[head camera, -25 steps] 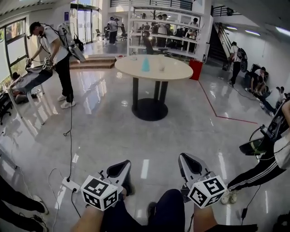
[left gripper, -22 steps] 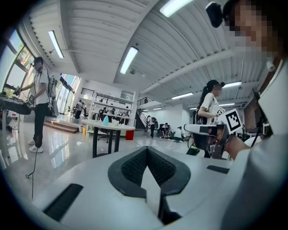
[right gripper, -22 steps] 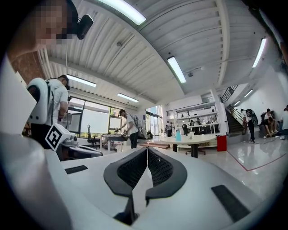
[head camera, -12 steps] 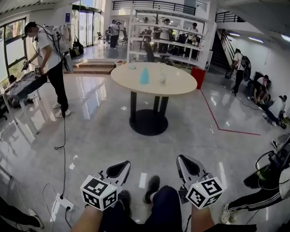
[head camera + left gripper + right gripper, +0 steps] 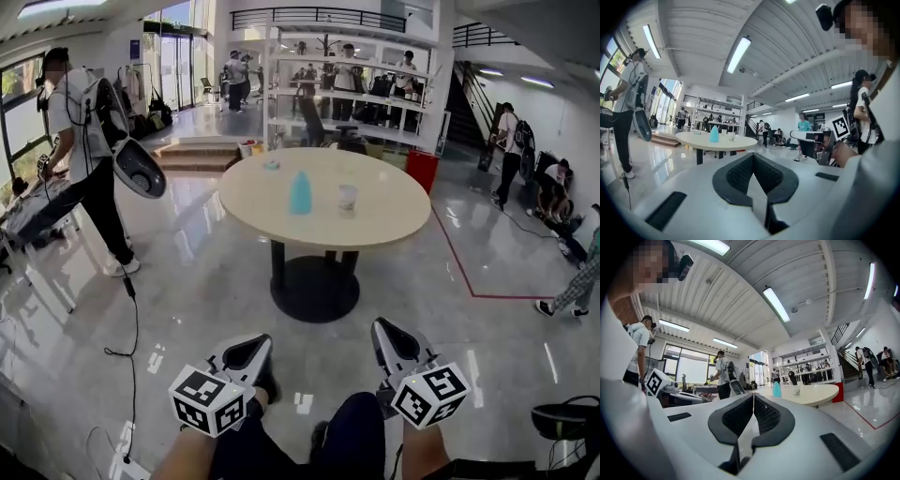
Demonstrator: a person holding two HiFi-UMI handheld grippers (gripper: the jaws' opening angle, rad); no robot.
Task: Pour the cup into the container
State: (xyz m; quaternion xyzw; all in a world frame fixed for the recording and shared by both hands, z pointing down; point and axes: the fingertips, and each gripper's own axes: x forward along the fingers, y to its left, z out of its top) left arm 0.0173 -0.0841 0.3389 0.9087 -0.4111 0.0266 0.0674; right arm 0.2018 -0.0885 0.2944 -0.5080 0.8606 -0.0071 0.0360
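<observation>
Cup (image 5: 348, 200) near blue container (image 5: 300, 193), both upright on table (image 5: 394, 220), contents unclear

Turquoise bottle (image 5: 300, 193) and clear cup (image 5: 348, 199) on a cream surface (image 5: 398, 214); left claw (image 5: 251, 349) and right claw (image 5: 391, 338) white, black-padded.

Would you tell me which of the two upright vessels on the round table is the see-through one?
The cup, just right of the taller, opaque light blue container in the head view.
</observation>
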